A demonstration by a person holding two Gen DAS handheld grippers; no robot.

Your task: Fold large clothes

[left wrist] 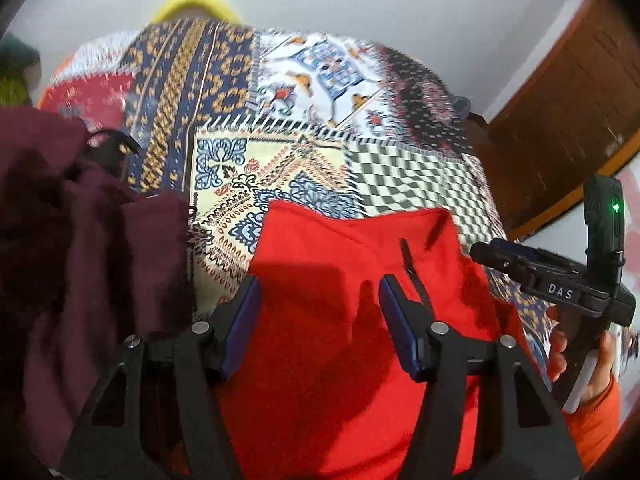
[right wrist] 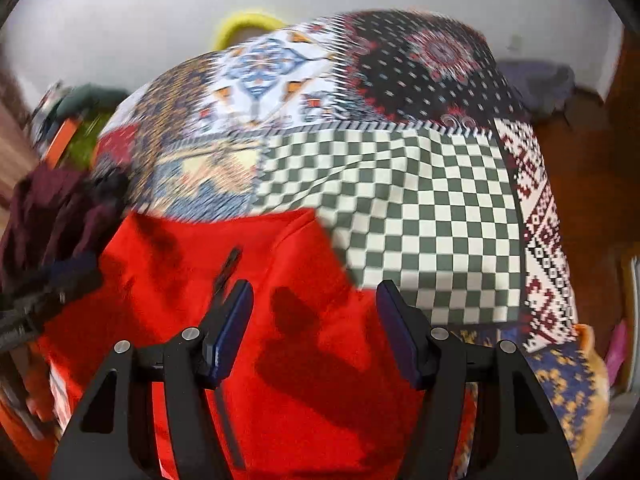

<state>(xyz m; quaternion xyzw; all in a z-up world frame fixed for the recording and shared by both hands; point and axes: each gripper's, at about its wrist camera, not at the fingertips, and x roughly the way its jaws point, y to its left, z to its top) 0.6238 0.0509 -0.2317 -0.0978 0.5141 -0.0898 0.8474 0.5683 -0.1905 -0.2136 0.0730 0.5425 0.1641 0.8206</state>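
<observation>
A red garment (left wrist: 340,320) lies on a patchwork-covered bed (left wrist: 280,120); it also shows in the right wrist view (right wrist: 260,320). My left gripper (left wrist: 320,292) hovers over it, jaws wide open and empty. My right gripper (right wrist: 314,300) is also open and empty, over the garment's right part near the green-and-white checked patch (right wrist: 420,220). The right gripper body shows in the left wrist view (left wrist: 560,280), held in a hand. A dark zipper or seam (right wrist: 226,268) runs across the red cloth.
A maroon garment (left wrist: 80,240) is heaped on the left; it also shows in the right wrist view (right wrist: 52,208). A yellow object (left wrist: 196,4) lies behind the bed. A wooden door (left wrist: 568,100) stands at right. White wall behind.
</observation>
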